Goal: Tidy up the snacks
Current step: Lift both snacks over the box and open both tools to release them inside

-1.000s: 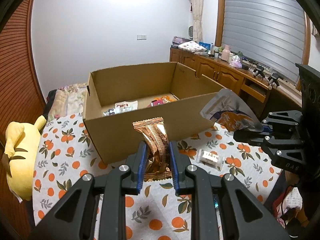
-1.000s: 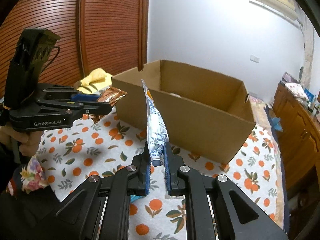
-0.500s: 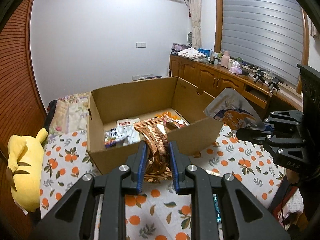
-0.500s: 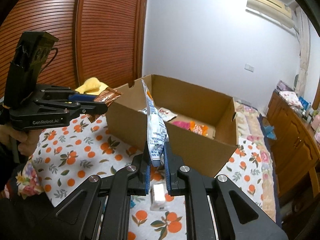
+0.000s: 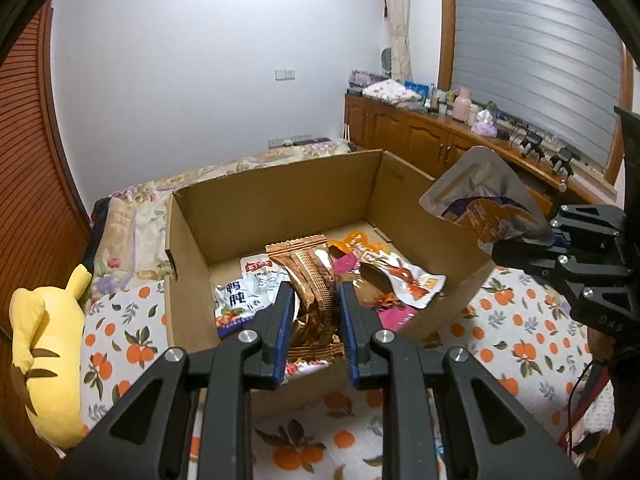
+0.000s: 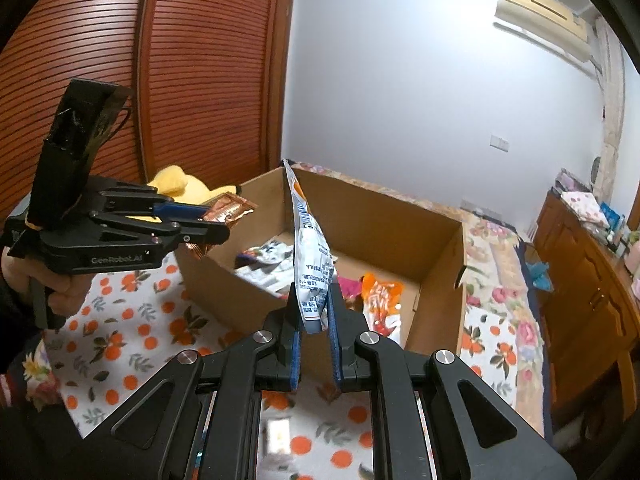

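An open cardboard box stands on the orange-print cloth and holds several snack packets. My left gripper is shut on a brown foil snack packet, held upright over the box's near wall. My right gripper is shut on a silver pouch, held upright above the box's near wall. In the left wrist view the pouch hangs over the box's right wall. In the right wrist view the left gripper shows at left with the brown packet.
A yellow plush toy lies left of the box. A small white packet lies on the cloth under my right gripper. Wooden cabinets with clutter line the far right wall. A floral blanket lies behind the box.
Both grippers have risen and moved forward over the box with their packets. The box's inside and its packets have come into fuller view.
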Demonstrator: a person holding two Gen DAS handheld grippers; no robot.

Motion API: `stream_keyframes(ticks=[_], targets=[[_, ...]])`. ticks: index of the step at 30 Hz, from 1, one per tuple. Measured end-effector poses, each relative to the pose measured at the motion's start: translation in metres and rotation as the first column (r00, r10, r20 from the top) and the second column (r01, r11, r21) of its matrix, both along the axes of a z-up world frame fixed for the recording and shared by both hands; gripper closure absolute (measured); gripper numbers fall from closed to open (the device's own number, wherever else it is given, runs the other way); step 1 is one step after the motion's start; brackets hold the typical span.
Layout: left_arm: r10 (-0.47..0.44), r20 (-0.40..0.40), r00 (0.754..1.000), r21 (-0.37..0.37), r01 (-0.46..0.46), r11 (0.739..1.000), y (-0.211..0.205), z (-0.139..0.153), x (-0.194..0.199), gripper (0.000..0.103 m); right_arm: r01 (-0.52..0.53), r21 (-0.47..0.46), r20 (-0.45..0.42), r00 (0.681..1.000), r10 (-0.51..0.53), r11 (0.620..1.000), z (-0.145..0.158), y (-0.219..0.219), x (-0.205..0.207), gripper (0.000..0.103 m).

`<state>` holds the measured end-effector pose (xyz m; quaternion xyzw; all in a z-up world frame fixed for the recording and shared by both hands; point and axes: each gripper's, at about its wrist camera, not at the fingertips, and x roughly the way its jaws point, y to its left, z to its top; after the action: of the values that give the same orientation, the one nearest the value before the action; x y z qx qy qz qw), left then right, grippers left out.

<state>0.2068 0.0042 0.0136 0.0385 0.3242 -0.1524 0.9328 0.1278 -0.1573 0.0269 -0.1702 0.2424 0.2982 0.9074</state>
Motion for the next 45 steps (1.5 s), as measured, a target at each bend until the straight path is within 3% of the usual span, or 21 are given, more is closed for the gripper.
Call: stream_keyframes(ticks=[5,20,31,40,45], targets=[[-0.003,-0.042,0.999,0.054,0.005,0.999,-0.001,-0.004,0.027,0.083,-0.005,-0.012,-0.027,1.0,0.005,1.0,-0.008,0.003,0.028,0.094],[0.01,-0.163,0.987,0.082,0.003,0.997,0.004,-0.01,0.088,0.08,-0.051,-0.066,-0.111,0.993,0.043,0.997,-0.024,0.031,0.08,0.094],[0.052,-0.157,0.986,0.091,-0.038,0.995,0.015,-0.017,0.094,0.065,-0.107,-0.204,-0.204,0.977,0.065,0.973,-0.041,0.063,0.102,0.094],[0.074,-0.129,0.989,0.068,-0.066,0.996,0.031,-0.011,0.083,0.064,-0.099,-0.234,-0.291,0.956,0.028,0.967,-0.053,0.071,0.119,0.093],[0.07,-0.108,0.992,0.062,-0.064,0.996,0.032,-0.005,0.077,0.063,-0.076,-0.223,-0.295,0.956,0.007,0.972,-0.05,0.076,0.122,0.09]])
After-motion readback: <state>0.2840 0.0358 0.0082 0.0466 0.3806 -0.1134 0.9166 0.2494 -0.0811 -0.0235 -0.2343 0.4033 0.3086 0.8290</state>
